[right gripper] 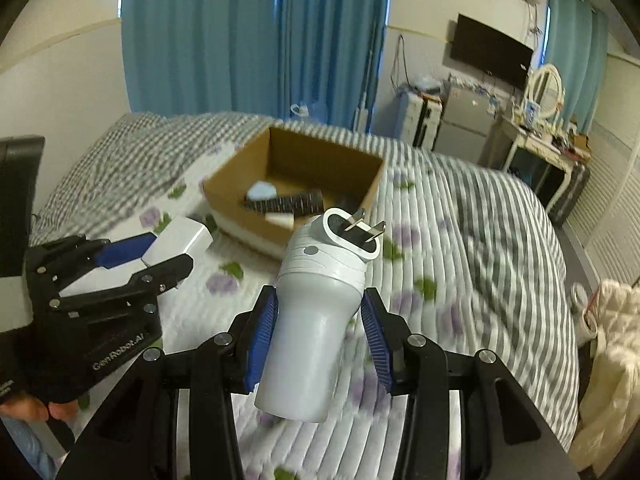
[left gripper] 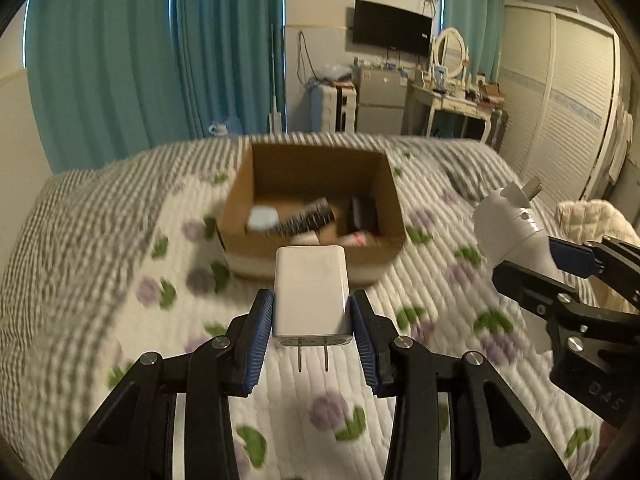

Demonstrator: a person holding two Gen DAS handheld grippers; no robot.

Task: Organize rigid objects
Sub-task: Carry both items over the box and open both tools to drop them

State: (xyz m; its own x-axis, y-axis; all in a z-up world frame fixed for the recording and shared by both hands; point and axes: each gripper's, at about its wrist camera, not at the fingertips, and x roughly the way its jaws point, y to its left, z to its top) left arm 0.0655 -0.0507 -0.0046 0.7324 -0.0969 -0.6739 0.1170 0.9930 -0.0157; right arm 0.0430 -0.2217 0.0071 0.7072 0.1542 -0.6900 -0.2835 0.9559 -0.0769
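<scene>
My left gripper [left gripper: 312, 316] is shut on a white square wall charger [left gripper: 311, 294], prongs pointing back at the camera, held above the bed; it also shows in the right wrist view [right gripper: 180, 240]. My right gripper [right gripper: 320, 328] is shut on a white cylindrical plug-in device [right gripper: 316, 312] with two metal prongs on its tilted head; it also shows in the left wrist view [left gripper: 508, 228]. An open cardboard box [left gripper: 244, 196] [right gripper: 372, 188] sits on the bed ahead of both grippers. It holds a black comb [left gripper: 304, 218], a pale blue item [left gripper: 262, 216] and other small things.
The bed is covered by a floral quilt [left gripper: 420, 292] and a grey striped blanket [right gripper: 500, 240]. A cream garment [right gripper: 612, 340] lies at the right edge. Blue curtains [left gripper: 160, 60], a fridge, a dressing table [left gripper: 452, 96] and a wardrobe stand beyond.
</scene>
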